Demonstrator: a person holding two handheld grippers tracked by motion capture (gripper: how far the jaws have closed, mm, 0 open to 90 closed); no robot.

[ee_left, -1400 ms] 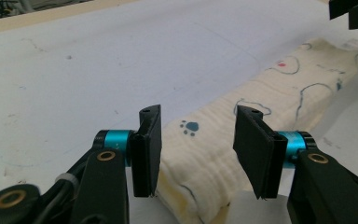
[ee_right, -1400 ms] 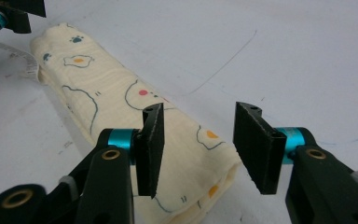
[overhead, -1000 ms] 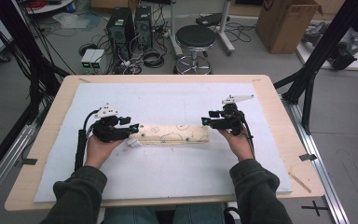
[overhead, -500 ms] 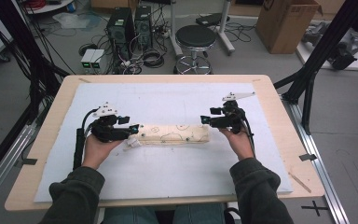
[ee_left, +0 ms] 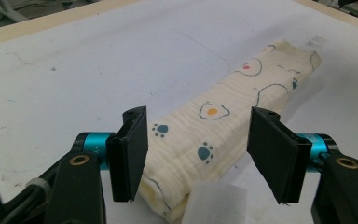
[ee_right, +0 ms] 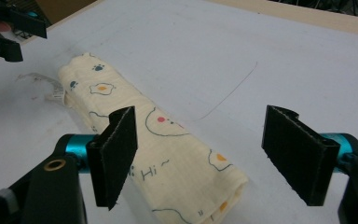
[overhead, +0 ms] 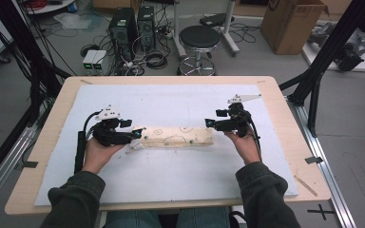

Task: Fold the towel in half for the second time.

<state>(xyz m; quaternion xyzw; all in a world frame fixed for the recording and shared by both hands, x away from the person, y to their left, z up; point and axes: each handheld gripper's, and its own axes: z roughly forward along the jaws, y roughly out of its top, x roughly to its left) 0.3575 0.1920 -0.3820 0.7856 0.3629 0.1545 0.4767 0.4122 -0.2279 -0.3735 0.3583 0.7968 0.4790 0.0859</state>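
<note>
Jaws of both the left gripper (overhead: 135, 135) and right gripper (overhead: 211, 124) have just been opening, standing wide at either end of the folded patterned cloth (overhead: 177, 137), lying on the desk (overhead: 285, 114).

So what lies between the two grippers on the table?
The folded cloth, end to end between the left gripper and right gripper, shown in the high view.

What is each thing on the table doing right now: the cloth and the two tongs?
Cloth: folded into a long, thick strip, lying flat on the white mat.
Left tongs: open, jaws just widened, either side of the cloth's end, not pressing.
Right tongs: open, jaws just widened, over the cloth's other end.
</note>
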